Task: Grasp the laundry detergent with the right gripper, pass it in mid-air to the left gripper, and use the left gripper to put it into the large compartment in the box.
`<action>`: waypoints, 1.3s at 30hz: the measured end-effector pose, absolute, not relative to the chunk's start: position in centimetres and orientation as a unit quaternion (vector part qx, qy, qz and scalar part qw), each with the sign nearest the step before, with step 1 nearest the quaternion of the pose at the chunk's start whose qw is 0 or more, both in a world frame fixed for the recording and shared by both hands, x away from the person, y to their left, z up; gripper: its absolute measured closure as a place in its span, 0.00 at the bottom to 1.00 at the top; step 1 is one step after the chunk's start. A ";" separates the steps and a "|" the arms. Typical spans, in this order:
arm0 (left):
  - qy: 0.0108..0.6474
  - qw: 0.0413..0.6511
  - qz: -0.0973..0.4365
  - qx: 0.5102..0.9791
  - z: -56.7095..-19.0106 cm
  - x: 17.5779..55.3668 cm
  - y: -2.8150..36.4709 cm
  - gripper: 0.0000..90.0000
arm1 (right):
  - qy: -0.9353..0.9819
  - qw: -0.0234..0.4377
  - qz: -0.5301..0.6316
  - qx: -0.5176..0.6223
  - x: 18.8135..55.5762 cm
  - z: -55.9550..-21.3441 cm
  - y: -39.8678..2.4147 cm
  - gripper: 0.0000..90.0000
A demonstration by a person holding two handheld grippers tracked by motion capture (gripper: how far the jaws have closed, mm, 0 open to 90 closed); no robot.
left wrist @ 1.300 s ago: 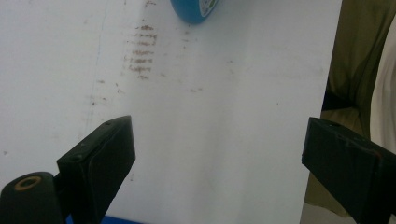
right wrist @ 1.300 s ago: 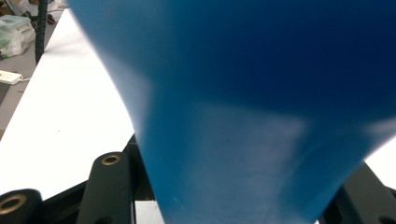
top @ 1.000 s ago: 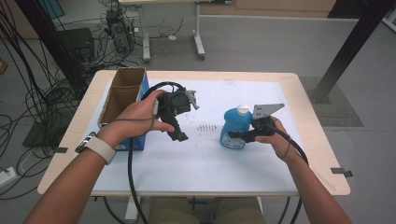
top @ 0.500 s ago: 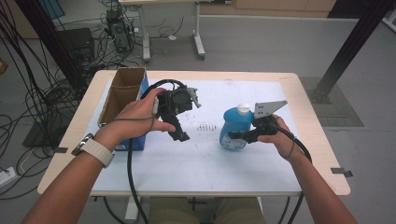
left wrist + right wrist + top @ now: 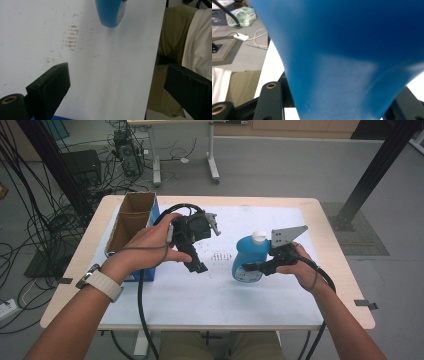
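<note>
Right gripper (image 5: 250, 268) clamped on the blue bottle (image 5: 248, 260), gripping its side; bottle upright on the white table sheet (image 5: 210, 290), right of centre. Left gripper (image 5: 197, 265) released, jaws just widened with nothing between them, left of the bottle, apart. Cardboard box (image 5: 131, 222) at far left.

blue bottle (image 5: 248, 258) | white cap | upright, slightly tilted | held above white sheet, centre-right of table

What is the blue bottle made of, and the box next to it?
The blue bottle looks like smooth plastic: even colour, soft sheen, white cap. The open box seems to be cardboard: dull brown inner walls, thin folded flaps, blue outside.
</note>
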State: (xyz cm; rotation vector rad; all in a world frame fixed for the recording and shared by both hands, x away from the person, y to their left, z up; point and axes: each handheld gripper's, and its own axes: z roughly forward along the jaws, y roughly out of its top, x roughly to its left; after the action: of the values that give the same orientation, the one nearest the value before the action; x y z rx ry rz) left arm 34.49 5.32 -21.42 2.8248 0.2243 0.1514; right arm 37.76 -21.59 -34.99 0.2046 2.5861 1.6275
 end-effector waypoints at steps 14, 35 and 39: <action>0.071 0.153 0.047 0.985 -20.7 34.1 4.4 0.07 | 0.846 0.023 0.532 0.037 36.9 -34.2 -20.5 0.48; 0.051 0.165 0.042 0.984 -20.3 33.9 2.8 0.07 | 0.851 0.004 0.525 0.014 36.5 -34.2 -18.7 0.48; 0.048 0.165 0.040 0.984 -20.4 33.9 2.5 0.07 | 0.851 0.002 0.525 0.011 36.5 -34.2 -18.4 0.48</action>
State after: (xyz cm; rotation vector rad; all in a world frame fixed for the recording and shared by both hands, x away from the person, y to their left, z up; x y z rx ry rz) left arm 33.91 2.51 -20.36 2.8034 0.1371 0.1153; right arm 36.54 -18.42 -34.21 0.0355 2.6693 1.6472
